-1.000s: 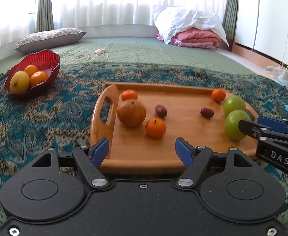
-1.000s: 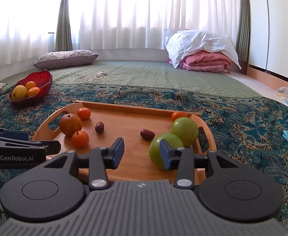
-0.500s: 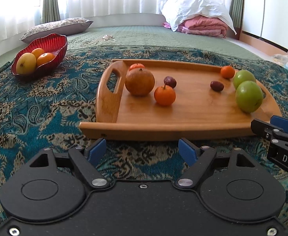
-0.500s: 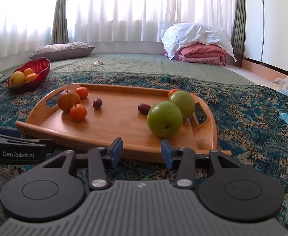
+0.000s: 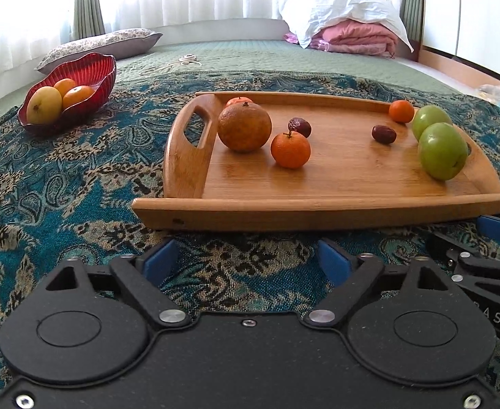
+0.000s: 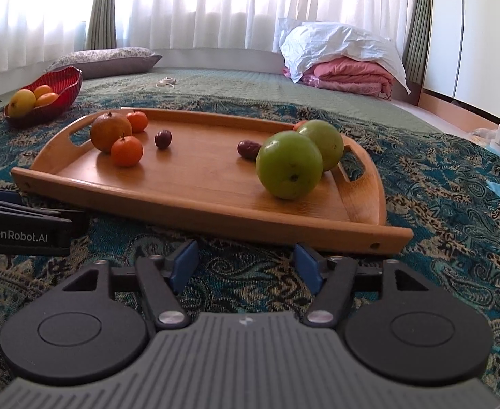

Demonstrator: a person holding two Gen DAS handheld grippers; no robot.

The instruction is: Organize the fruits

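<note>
- Patterned woven cloth (image 5: 62, 184): teal paisley, underlies everything.
- Wooden tray (image 5: 318, 211): smooth bamboo, at 12 o'clock.
- Ribbed red glass bowl (image 5: 93, 78): 10 o'clock, holds fruit.
- Green apples (image 6: 289, 165): glossy, round, tray's right end.
- Left gripper (image 5: 246, 264), right gripper (image 6: 245, 267): jaws apart, holding nothing.

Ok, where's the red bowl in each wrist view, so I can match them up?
Left wrist: red bowl at left, upper-middle, left of the wooden tray.
Right wrist: red bowl at far left, beyond the tray's left end.
Shared landmark: the grey patterned pillow behind the bowl.
</note>
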